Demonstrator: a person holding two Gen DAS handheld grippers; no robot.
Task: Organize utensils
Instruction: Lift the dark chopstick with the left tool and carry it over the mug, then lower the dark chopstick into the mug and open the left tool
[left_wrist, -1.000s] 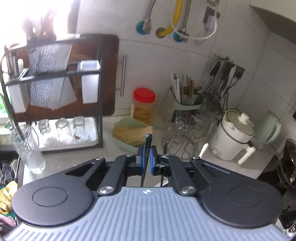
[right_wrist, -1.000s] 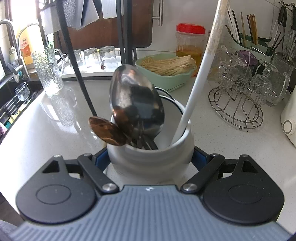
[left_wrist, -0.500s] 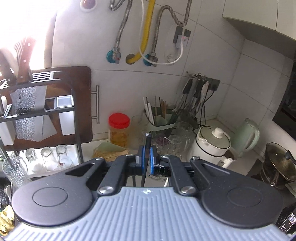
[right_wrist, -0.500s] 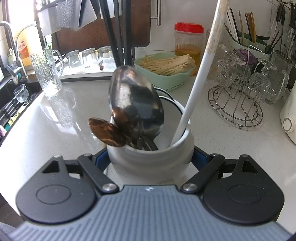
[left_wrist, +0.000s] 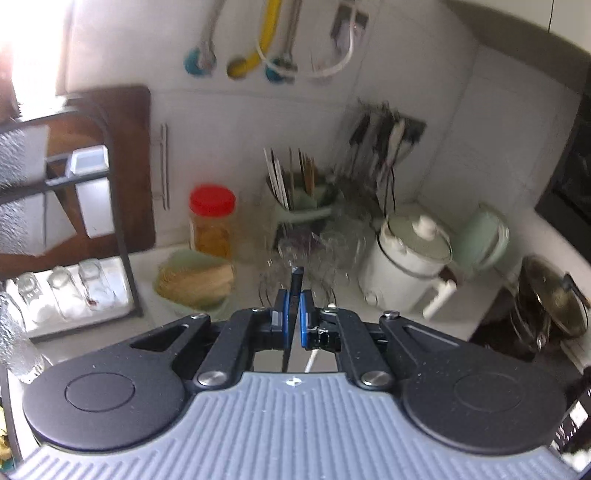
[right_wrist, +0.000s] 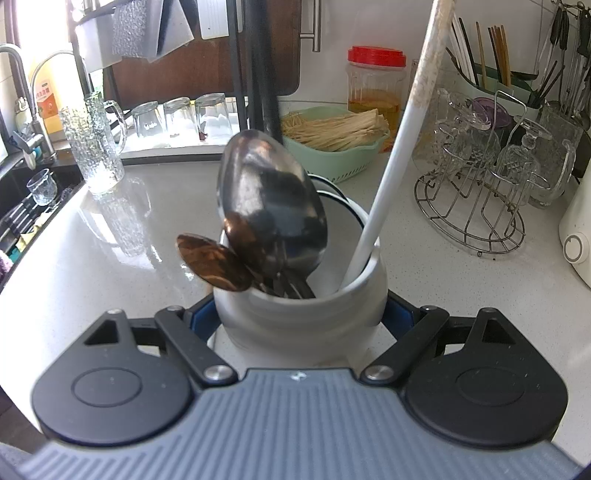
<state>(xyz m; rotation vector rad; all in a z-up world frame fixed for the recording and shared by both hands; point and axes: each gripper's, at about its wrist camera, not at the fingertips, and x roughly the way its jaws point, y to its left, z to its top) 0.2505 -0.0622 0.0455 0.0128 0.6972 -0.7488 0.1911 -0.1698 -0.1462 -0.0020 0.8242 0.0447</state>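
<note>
The biggest change is in the left wrist view: over the last second it has swung from the counter up to the wall pipes and back down, blurred now, while the left gripper (left_wrist: 291, 314) stays pinched narrow on a thin dark handle (left_wrist: 294, 291) that pokes up between its blue pads. In the right wrist view a black handle (right_wrist: 264, 70) has shifted across the background to stand just behind the big steel spoon (right_wrist: 273, 199); this looks like the same utensil, carried in over the white holder (right_wrist: 303, 314), so the step in hand is probably dropping it in with the others. The right gripper (right_wrist: 301, 317) has not stirred: its jaws stand wide around the white holder, pads pressing both sides, keeping it steady on the pale counter (right_wrist: 110, 258). Taking that holder as landmark: inside it lean the big steel spoon, a brown spoon (right_wrist: 214, 266) tipping over the left rim, some dark handles low down, and a long white handle (right_wrist: 391, 177) slanting up to the right. Behind it sits a green basket (right_wrist: 332, 162) of pale sticks, and further behind, a red-lidded jar (right_wrist: 375, 85) with amber contents. To the right, a wire rack (right_wrist: 472, 206) carries upturned glasses; behind that, a green caddy (right_wrist: 491, 85) holds chopsticks.
</note>
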